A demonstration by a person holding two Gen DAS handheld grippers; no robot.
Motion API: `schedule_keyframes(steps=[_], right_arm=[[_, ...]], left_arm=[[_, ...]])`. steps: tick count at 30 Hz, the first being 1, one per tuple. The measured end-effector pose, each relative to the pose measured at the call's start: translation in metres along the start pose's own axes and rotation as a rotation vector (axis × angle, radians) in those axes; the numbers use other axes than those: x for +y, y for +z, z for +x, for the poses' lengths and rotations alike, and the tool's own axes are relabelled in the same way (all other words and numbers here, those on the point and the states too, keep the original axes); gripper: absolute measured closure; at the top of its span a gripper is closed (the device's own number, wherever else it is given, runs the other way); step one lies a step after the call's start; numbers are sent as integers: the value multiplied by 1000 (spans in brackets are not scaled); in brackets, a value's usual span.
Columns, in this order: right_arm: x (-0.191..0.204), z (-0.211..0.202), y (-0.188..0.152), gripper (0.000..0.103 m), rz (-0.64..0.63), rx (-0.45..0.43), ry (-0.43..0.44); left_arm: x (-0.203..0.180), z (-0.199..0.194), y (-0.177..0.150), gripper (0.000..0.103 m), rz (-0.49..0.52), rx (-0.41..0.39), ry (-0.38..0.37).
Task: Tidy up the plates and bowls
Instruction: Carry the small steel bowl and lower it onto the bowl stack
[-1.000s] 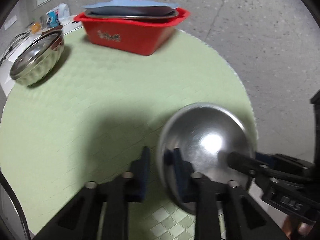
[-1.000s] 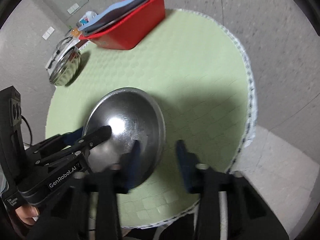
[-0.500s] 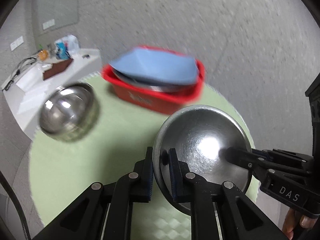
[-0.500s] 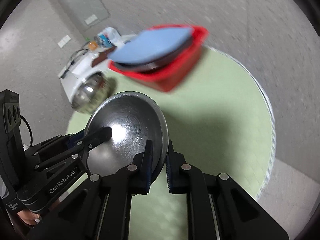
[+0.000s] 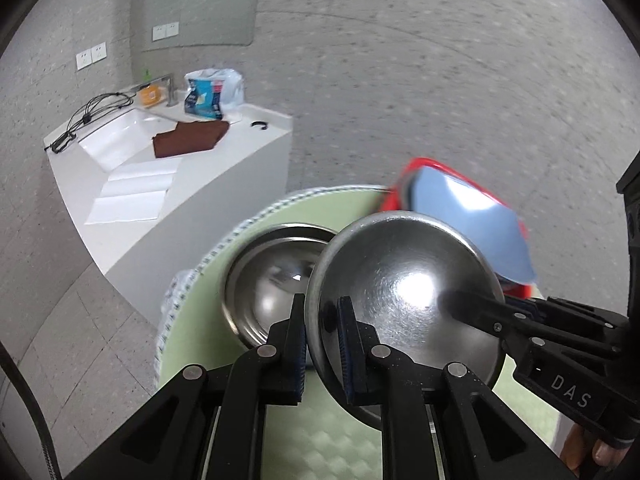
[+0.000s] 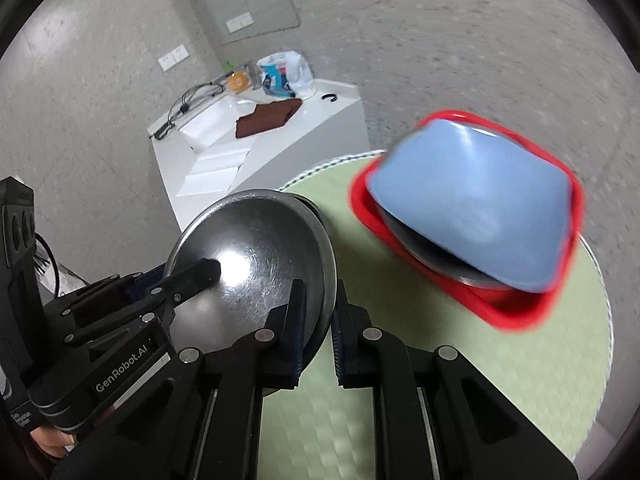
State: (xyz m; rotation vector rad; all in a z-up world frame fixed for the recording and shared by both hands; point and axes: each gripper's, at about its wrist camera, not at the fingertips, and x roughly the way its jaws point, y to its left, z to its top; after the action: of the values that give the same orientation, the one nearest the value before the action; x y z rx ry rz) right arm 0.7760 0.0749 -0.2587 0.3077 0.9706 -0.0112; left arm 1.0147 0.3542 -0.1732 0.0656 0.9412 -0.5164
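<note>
With both the left gripper [image 5: 323, 344] and right gripper [image 6: 318, 330] pinching opposite rims of the bowl [image 5: 404, 308], we should keep it level above the second bowl [image 5: 272, 280] at the tabletop's [image 6: 460, 380] far-left edge, then lower it in

Grey speckled floor [image 5: 440, 80]; white counter [image 5: 172, 184] against the wall [image 5: 60, 20].

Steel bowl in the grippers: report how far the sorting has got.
Done: the blue plate and a metal dish under it already lie in the red bin. In hand: the left gripper and right gripper both clamp the rim of the lifted steel bowl, held above the green table. Left: set it down, probably into the second steel bowl just behind it.
</note>
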Motion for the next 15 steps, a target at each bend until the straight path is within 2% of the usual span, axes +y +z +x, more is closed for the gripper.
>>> schedule_keyframes(steps=[5, 7, 15], right_arm=[[15, 44, 19, 92, -26, 48, -30], [19, 63, 23, 91, -30, 77, -52], [20, 90, 24, 91, -38, 109, -123]], left_arm=[[24, 39, 22, 92, -17, 53, 28], [23, 60, 32, 92, -13, 67, 35], [29, 112, 46, 91, 6, 119, 12]])
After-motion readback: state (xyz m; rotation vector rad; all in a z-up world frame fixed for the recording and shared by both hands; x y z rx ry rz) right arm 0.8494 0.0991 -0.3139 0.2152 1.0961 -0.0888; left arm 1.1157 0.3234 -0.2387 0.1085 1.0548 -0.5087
